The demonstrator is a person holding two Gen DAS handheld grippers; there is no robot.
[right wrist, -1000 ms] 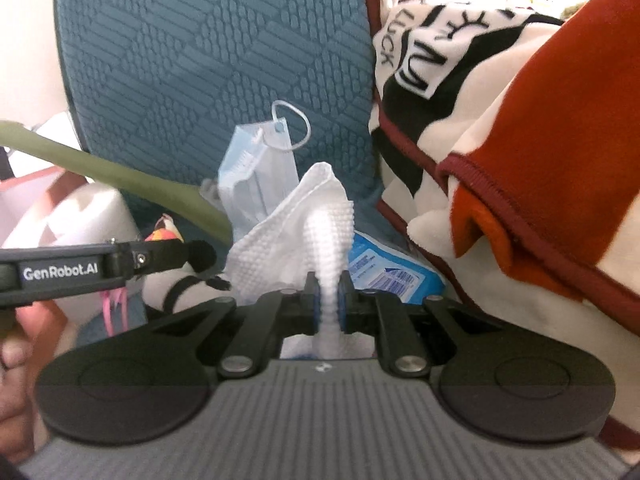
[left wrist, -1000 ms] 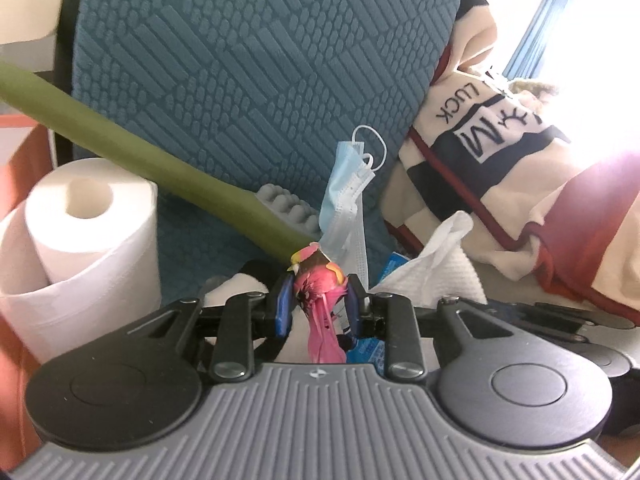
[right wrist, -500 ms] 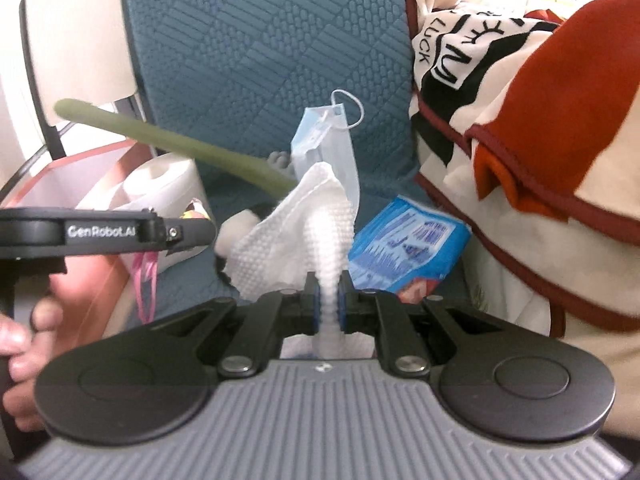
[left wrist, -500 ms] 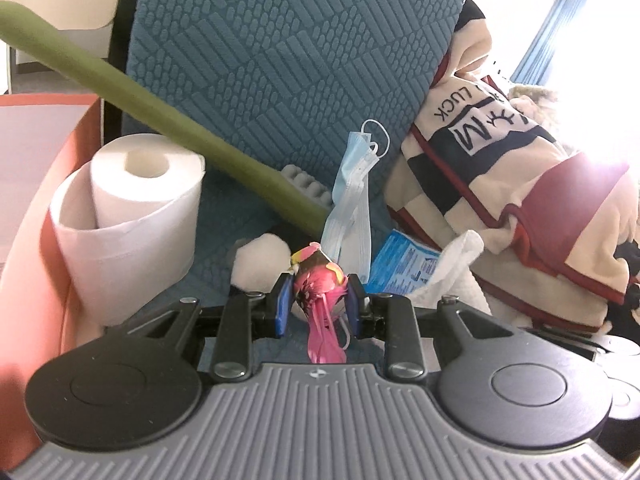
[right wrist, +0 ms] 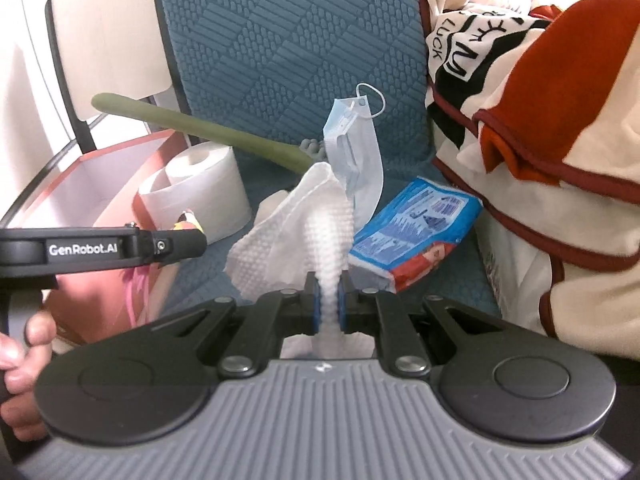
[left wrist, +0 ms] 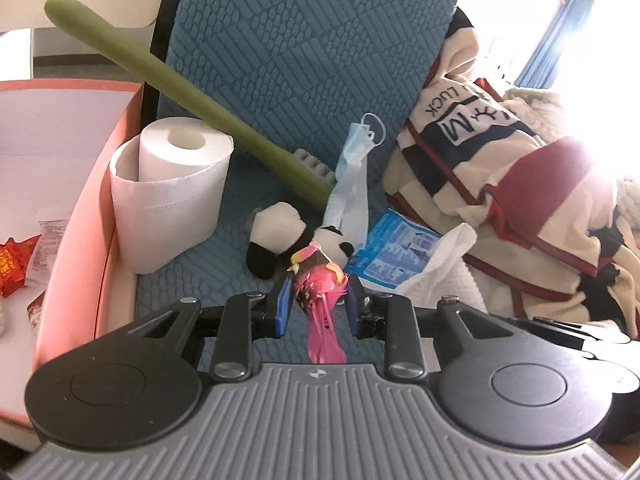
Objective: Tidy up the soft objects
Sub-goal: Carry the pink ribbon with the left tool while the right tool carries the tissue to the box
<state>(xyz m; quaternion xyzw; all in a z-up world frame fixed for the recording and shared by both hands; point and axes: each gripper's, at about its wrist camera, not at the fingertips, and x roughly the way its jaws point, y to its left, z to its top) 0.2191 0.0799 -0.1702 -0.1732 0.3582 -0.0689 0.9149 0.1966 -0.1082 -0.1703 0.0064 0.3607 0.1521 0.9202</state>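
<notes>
We've drawn both loads back from the seat: our left gripper (left wrist: 318,300) stays clamped on the pink bird (left wrist: 318,280), our right gripper (right wrist: 329,300) pinched tight on the tissue (right wrist: 296,224). The orange box (left wrist: 96,200) now shows at left, probably their destination.

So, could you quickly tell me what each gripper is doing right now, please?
Left gripper: closed on the pink bird toy.
Right gripper: closed on the white cloth.

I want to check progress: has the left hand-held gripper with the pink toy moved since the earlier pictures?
Yes. The left hand-held gripper, shut on the pink toy, has drawn back from the blue cushion and toward the orange box, which now shows.
</notes>
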